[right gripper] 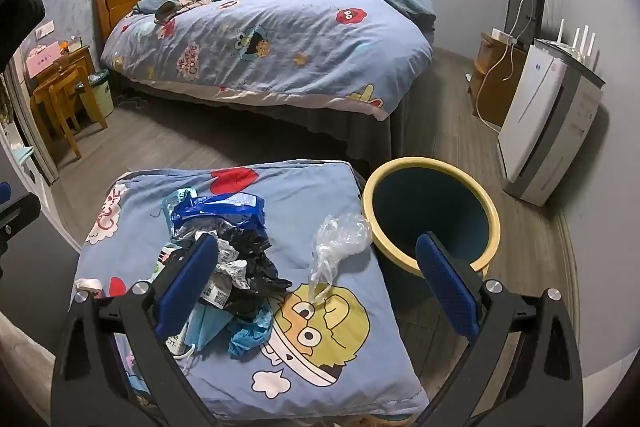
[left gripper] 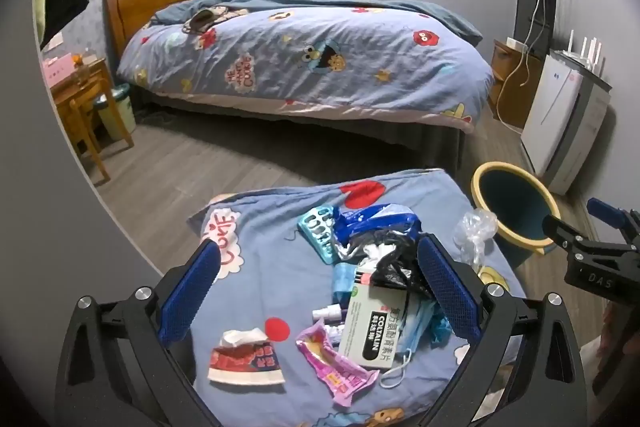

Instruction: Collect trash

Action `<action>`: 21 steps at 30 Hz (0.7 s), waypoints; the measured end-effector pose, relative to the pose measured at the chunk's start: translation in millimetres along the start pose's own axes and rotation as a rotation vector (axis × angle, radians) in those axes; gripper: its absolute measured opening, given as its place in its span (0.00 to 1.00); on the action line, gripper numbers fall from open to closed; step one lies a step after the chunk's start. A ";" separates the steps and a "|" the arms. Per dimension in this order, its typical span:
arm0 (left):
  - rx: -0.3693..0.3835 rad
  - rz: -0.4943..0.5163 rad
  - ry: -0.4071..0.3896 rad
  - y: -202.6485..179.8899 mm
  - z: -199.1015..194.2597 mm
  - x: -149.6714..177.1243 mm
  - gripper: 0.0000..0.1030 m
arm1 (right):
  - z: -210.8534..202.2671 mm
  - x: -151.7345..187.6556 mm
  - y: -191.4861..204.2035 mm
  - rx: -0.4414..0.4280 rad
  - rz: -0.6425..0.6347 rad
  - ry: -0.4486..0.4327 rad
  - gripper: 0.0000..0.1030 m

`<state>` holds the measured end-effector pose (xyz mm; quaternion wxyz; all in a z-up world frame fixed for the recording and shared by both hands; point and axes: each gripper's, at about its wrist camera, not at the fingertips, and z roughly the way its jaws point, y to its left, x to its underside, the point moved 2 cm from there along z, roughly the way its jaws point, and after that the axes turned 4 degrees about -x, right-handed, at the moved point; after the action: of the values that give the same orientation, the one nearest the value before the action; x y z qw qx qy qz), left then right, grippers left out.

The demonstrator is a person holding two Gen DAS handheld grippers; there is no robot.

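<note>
Both views are dim, with a cool bluish indoor cast. Soft shadow lies under the bed (left gripper: 304, 67). Fisheye distortion bends the edges; black vignette fills the corners. Focus is sharp centrally.

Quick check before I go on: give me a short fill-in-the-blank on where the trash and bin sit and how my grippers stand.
1. The bin with the yellow rim stands on the ____, beside the cushion.
2. The clear plastic bag lies on the cushion's edge nearest the ____.
3. Both the left gripper and right gripper are ____ and hold nothing.
4. The white medicine box lies partly under the ____ plastic bag.

Missing words: floor; bin; open; black
</note>
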<state>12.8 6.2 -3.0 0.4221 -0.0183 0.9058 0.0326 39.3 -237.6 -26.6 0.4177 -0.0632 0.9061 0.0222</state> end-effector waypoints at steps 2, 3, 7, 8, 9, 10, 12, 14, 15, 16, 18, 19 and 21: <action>-0.002 0.002 0.001 -2.3 1.5 1.6 0.95 | -0.2 0.7 0.5 0.000 0.000 -0.001 0.95; 0.000 0.006 -0.004 -3.1 3.3 3.9 0.95 | -0.5 -0.4 -0.7 -0.002 0.000 0.000 0.95; 0.001 0.007 -0.003 -3.1 2.9 3.9 0.95 | -0.4 -0.2 -0.7 -0.002 0.000 -0.001 0.95; 0.000 0.008 -0.003 -2.9 2.4 3.8 0.95 | -0.3 0.1 -0.7 -0.002 0.000 -0.001 0.95; 0.000 0.008 -0.003 -2.7 1.9 3.6 0.95 | -0.1 0.4 -0.7 -0.002 0.001 -0.001 0.95; 0.001 0.007 -0.003 -2.3 1.3 3.4 0.95 | 0.0 0.8 -0.6 -0.002 0.001 -0.001 0.95; 0.000 0.007 -0.003 -1.4 0.4 2.9 0.95 | -1.7 -2.6 -0.5 -0.003 0.000 0.001 0.95; 0.000 0.007 -0.002 -3.8 1.5 4.7 0.95 | -1.0 -1.9 -0.5 -0.004 0.000 0.002 0.95; 0.001 0.006 -0.001 -3.6 0.8 4.7 0.95 | -0.5 -1.3 -0.4 -0.005 0.000 0.003 0.95; 0.001 0.006 -0.001 -3.4 0.0 4.7 0.95 | 0.0 -0.7 -0.3 -0.005 -0.001 0.004 0.95; 0.000 0.007 -0.002 -3.0 -1.5 4.6 0.95 | -1.5 -1.7 -0.2 -0.004 -0.001 0.004 0.95; 0.001 0.007 -0.001 -2.8 -2.2 4.5 0.95 | -1.5 -1.3 -0.1 -0.004 -0.001 0.004 0.95; 0.002 0.006 0.000 -2.0 -3.6 4.3 0.95 | -1.5 -0.4 0.3 -0.004 -0.002 0.004 0.95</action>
<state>7.4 3.9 -4.1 0.4219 -0.0153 0.9059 0.0329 38.4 -237.3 -25.3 0.4159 -0.0648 0.9068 0.0234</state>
